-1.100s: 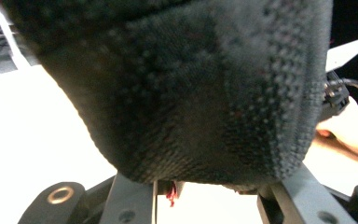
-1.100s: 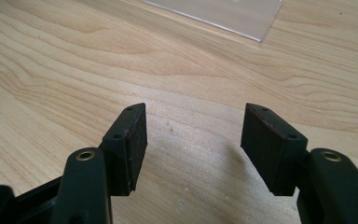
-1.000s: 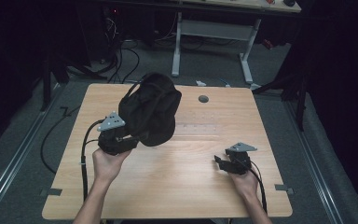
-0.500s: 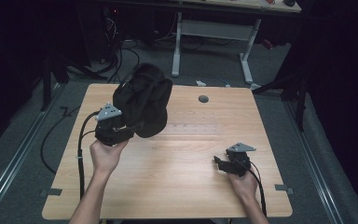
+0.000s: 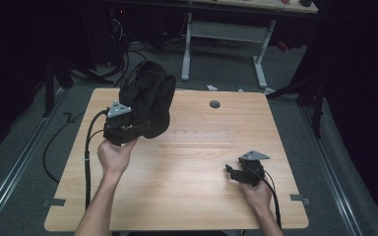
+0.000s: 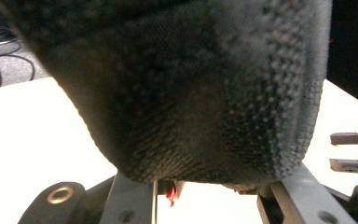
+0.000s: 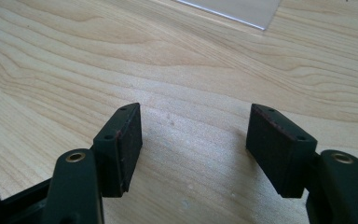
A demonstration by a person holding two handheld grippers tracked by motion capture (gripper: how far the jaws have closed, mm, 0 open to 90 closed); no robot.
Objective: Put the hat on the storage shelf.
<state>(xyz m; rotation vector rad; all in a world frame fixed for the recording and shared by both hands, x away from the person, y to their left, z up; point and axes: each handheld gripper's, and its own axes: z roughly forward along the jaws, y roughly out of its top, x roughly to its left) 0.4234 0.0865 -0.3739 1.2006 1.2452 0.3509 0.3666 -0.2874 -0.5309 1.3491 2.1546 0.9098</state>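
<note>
Left gripper [image 5: 128, 127] is clamped on a bunched-up black knit garment [image 5: 147, 103], lifted off the back-left part of the wooden table [image 5: 187, 191].

Probably a knit cap or sweater, hard to say which. It hangs as a lump that leans up and away from the person, so its long axis runs roughly from the pinch point toward the far edge. The person would do well to keep that pinch firm and raise it until the fabric hangs free. Right gripper [image 5: 234, 173] sits low near the front-right corner, jaws spread wide with only bare wood between them, ready to catch a loose edge.
</note>
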